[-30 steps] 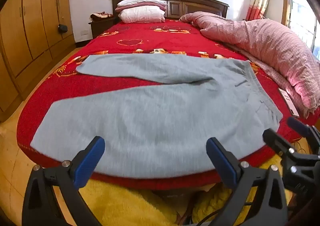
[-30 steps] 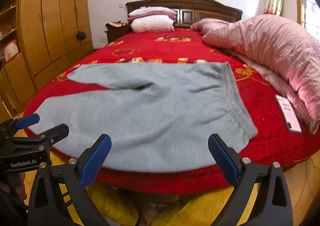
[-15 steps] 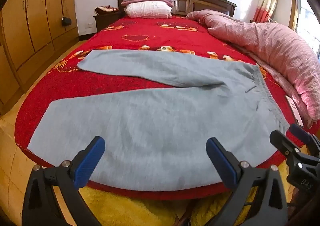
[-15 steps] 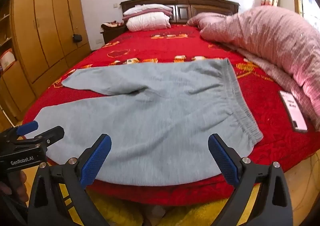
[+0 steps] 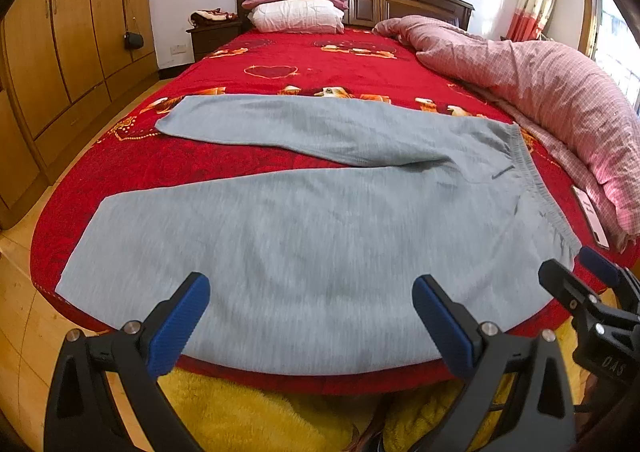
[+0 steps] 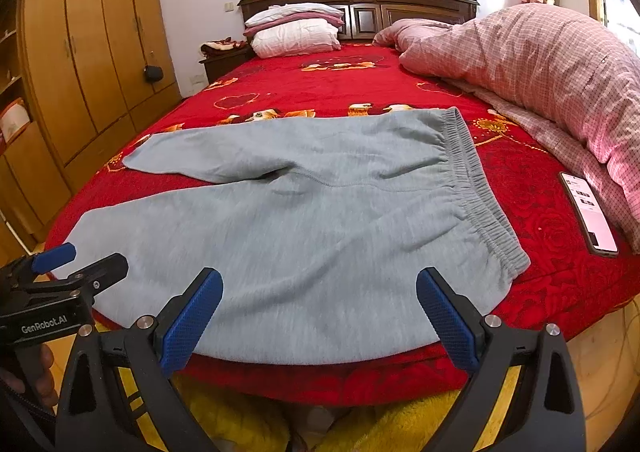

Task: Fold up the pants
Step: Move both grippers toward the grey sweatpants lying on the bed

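Observation:
Grey sweatpants (image 5: 320,219) (image 6: 304,219) lie spread flat across the foot of a red bed, waistband (image 6: 476,187) to the right, both legs running left, the far leg angled away. My left gripper (image 5: 310,316) hovers open over the near leg at the bed's front edge, nothing between its blue pads. My right gripper (image 6: 320,312) is also open, just above the near hip area, left of the waistband corner. Each gripper shows in the other's view: the right one (image 5: 576,272) at the right edge, the left one (image 6: 80,260) at the left edge.
A phone (image 6: 588,211) lies on the red bedspread (image 6: 540,187) right of the waistband. A pink checked duvet (image 5: 540,91) is heaped along the right side. Pillows (image 5: 296,11) sit by the headboard. Wooden wardrobes (image 5: 60,31) line the left wall. Yellow fleece (image 5: 260,412) lies below the bed edge.
Both grippers have risen and moved in toward the bed, so the pants sit lower and closer in view. Both stay open; the pants have not moved.

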Action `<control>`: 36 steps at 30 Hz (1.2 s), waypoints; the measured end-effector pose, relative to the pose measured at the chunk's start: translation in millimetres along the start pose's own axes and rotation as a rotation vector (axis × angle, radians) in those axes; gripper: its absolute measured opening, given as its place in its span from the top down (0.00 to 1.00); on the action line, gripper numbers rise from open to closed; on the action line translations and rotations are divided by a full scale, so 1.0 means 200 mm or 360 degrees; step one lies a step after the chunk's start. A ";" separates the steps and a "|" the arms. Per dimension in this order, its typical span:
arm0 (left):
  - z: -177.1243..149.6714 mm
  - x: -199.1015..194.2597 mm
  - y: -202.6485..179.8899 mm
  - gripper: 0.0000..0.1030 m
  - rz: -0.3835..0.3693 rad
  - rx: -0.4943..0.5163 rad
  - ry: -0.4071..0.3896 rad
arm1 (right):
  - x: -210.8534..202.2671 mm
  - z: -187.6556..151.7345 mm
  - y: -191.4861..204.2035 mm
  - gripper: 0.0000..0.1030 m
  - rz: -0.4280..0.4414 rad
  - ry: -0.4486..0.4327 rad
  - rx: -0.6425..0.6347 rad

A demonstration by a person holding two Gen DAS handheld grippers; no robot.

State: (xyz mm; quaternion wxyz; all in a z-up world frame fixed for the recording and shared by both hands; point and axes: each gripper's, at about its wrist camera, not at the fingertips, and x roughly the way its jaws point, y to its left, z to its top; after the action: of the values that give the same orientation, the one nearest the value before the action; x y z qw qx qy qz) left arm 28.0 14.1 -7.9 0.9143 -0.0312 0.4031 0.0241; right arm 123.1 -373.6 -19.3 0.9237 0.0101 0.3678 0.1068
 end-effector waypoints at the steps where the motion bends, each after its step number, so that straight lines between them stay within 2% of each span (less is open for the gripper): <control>1: 0.00 0.00 0.00 0.00 0.0000 0.0001 0.0002 | 0.00 0.00 0.00 0.04 0.0001 -0.0001 0.0001; 36: -0.01 0.02 0.02 0.00 0.0006 -0.0032 0.0053 | 0.00 -0.01 -0.02 0.04 -0.0003 0.0034 0.0045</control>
State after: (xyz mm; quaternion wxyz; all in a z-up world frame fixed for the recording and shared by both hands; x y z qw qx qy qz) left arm 28.3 17.0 -12.3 0.9071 -0.0400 0.4181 0.0292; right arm 122.9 -376.7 -21.4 0.9195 0.0218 0.3793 0.1009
